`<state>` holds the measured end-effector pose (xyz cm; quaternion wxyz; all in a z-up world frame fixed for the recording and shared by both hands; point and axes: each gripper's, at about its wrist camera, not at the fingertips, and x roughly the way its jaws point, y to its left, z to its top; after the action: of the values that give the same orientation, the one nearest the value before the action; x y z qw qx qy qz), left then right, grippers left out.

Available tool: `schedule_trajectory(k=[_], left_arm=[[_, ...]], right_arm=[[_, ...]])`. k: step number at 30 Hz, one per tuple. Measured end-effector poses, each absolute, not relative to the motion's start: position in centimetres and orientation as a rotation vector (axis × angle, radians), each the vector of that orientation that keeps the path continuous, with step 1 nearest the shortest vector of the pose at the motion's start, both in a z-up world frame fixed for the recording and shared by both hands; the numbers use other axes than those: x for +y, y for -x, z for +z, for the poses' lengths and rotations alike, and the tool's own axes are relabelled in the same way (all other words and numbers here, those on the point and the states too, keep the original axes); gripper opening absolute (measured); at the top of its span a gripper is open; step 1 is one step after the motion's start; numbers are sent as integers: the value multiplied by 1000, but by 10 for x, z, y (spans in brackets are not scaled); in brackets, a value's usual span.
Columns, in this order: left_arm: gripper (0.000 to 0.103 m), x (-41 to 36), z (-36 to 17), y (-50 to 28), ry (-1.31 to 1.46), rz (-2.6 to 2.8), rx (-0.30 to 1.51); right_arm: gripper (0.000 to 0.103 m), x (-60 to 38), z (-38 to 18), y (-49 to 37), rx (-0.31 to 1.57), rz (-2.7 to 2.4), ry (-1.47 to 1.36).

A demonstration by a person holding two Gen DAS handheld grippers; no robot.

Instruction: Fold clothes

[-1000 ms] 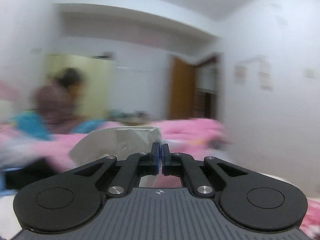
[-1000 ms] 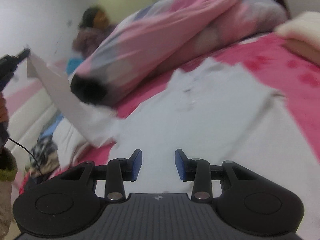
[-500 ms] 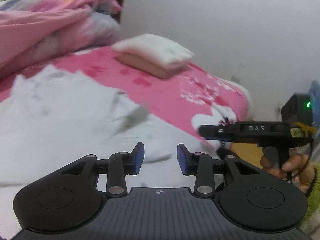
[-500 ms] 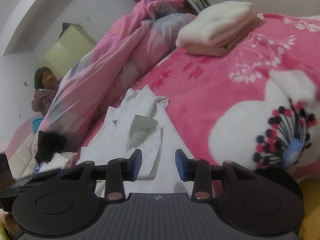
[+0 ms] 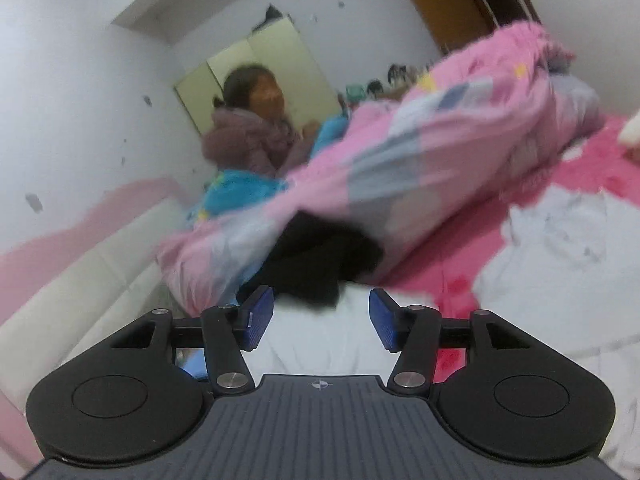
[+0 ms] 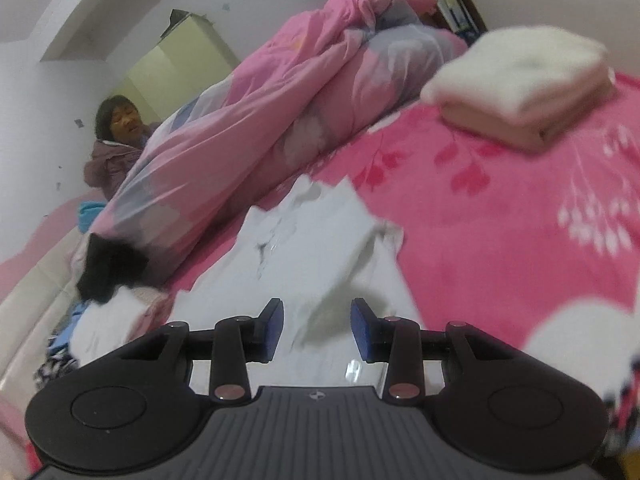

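Both tongs are empty: the left gripper (image 5: 321,318) is opening above white cloth, the right gripper (image 6: 317,330) stands half-wide over the white shirt (image 6: 316,248), spread on the pink blanket (image 6: 500,224). Mid-fold, probably; next, each needs a fresh edge to pinch.

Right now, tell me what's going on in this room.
Someone is folding clothes on a bed with a handheld gripper in each hand. A white shirt lies spread on the pink blanket. The left gripper is opening, nothing between its pads; the right gripper hangs open over the shirt. A folded white stack sits further back.
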<state>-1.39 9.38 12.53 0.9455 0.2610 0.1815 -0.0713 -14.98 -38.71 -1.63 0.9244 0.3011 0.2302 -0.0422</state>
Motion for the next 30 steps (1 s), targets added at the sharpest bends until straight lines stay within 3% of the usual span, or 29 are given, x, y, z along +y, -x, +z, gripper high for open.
schedule_trajectory(k=[6, 9, 13, 21, 30], left_arm=[[53, 54, 21, 28, -515, -377, 526], [53, 37, -3, 35, -474, -474, 561], [53, 12, -13, 33, -469, -550, 547], [55, -26, -28, 21, -518, -566, 502], [55, -26, -36, 6, -446, -537, 580]], right_arm=[[44, -387, -7, 123, 516, -140, -527], [44, -396, -3, 118, 517, -144, -574], [44, -404, -2, 97, 514, -153, -558], [40, -361, -40, 98, 699, -81, -260], [42, -343, -30, 119, 666, 29, -8]])
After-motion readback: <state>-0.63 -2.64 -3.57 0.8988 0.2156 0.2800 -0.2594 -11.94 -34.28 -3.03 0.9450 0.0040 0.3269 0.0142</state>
